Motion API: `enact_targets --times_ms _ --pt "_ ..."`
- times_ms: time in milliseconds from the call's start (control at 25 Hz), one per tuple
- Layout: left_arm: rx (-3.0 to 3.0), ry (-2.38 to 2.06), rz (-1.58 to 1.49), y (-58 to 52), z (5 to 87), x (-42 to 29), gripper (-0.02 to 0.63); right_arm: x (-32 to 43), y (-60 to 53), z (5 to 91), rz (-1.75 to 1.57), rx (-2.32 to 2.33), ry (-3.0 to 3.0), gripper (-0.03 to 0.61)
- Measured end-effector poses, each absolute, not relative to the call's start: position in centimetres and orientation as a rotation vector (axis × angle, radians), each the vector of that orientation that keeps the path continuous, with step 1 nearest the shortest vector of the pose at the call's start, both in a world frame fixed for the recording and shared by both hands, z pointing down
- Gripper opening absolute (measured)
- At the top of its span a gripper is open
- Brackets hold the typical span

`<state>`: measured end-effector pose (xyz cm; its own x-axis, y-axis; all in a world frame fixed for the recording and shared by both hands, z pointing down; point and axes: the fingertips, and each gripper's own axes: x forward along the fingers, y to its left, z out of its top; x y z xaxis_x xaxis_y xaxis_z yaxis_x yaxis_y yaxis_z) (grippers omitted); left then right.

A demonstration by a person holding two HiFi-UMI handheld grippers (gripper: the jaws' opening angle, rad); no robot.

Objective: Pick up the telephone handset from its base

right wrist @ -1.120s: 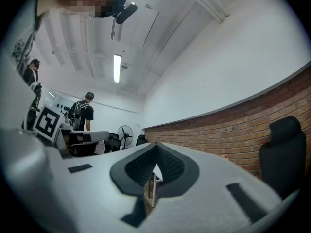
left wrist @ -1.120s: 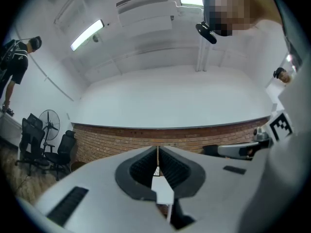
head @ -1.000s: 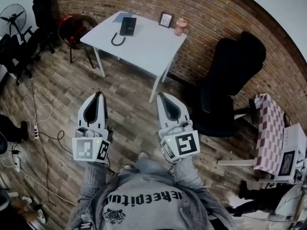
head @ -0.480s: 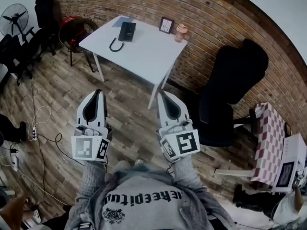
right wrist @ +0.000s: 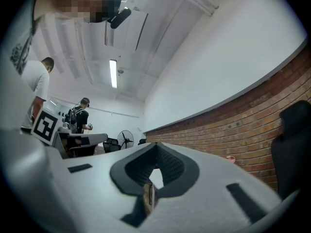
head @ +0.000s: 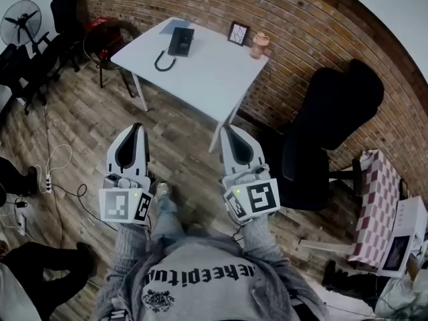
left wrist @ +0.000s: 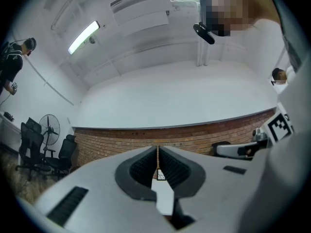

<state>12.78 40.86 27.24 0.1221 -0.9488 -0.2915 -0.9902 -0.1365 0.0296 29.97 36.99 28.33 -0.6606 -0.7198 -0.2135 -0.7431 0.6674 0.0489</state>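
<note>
1. A table (head: 214,79) stands against the brick wall (head: 314,39), across the floor from the person.
2. On it, the telephone (head: 180,41) lies near the far left corner, with its cord (head: 163,61) looped just in front. A picture frame (head: 238,33) and a cup (head: 260,44) stand side by side along the wall edge, further right.
3. An office chair (head: 331,126) sits to the right of the table, and a fan (head: 20,20) stands far to the left.
4. The left gripper (head: 137,130) and right gripper (head: 226,132) are side by side, well short of the table, pointing towards it.
</note>
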Motion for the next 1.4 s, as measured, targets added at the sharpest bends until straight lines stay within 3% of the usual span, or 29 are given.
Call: enact_targets --times_ms 1400 --pt "-2.295 1.835 0.359 12.1 24.9 -8.2 0.014 10.7 10.0 26.7 0.221 -1.394 2.599 0.003"
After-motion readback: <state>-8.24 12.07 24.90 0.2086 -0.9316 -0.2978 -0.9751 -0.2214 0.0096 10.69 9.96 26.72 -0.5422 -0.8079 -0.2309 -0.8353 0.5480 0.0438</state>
